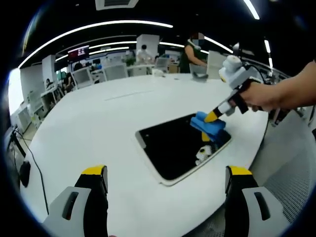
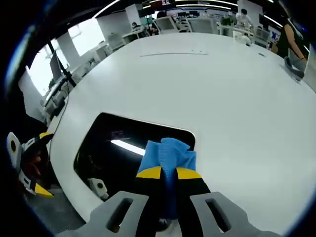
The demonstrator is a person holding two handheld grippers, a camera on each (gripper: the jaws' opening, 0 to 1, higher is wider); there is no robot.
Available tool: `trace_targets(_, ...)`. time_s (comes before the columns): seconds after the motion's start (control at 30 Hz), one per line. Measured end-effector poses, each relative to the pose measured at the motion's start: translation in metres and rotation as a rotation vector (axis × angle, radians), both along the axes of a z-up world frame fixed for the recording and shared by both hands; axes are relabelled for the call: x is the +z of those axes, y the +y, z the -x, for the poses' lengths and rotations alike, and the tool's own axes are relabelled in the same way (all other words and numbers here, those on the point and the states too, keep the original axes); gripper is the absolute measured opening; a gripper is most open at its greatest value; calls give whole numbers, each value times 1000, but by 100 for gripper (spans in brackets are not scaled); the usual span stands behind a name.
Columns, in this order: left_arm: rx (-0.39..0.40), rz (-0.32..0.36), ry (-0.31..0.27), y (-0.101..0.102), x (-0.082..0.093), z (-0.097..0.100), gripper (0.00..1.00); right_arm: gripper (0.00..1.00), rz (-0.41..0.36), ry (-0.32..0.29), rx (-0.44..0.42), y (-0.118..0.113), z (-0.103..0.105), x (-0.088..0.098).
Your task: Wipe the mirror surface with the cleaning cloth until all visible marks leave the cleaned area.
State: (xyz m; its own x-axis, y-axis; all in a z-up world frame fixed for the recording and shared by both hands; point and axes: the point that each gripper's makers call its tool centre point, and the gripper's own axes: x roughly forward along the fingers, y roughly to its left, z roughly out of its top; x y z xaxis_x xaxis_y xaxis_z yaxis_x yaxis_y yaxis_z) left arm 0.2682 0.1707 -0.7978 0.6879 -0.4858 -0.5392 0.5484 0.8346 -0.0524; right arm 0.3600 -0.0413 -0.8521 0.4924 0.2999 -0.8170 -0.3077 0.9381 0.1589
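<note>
Starting at the left of the left gripper view, we hold our left gripper (image 1: pixel 165 185) with its yellow-tipped jaws spread wide and nothing between them, hovering over the broad white round table (image 1: pixel 98 123) short of the near edge of the dark rectangular mirror with its pale rim (image 1: pixel 173 148). The mirror lies flat near the table's edge, and further right our right gripper (image 1: pixel 213 117) presses the folded blue cleaning cloth (image 1: pixel 208 126) onto its far corner. In the right gripper view, the mirror (image 2: pixel 113 148) reflects a ceiling light, the cloth (image 2: pixel 168 153) bunches up out of our right gripper (image 2: pixel 168 174), whose jaws are closed tight on it, and the left gripper (image 2: pixel 27 168) shows at the left margin. The main risk we see is the mirror sliding: it sits loose on a smooth top close to the edge, nothing steadies it, and a firm stroke toward that edge could push it off. A second risk is that the hard jaw tips, not the cloth, meet the glass if we tilt the wrist, since little cloth stands ahead of them. We cannot make out any marks against the dark reflection, perhaps because of glare, so we could stop too soon or miss a patch.
</note>
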Motion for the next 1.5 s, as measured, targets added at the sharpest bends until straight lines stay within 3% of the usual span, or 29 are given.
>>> trace_targets(0.9,3,-4,12,1,-3,0,99,4,30,-42,15,-4,-46,1)
trace_targets(1.5,5,-5,8,0,-2,-1,99,4,22,-43,4,-4,-50,1)
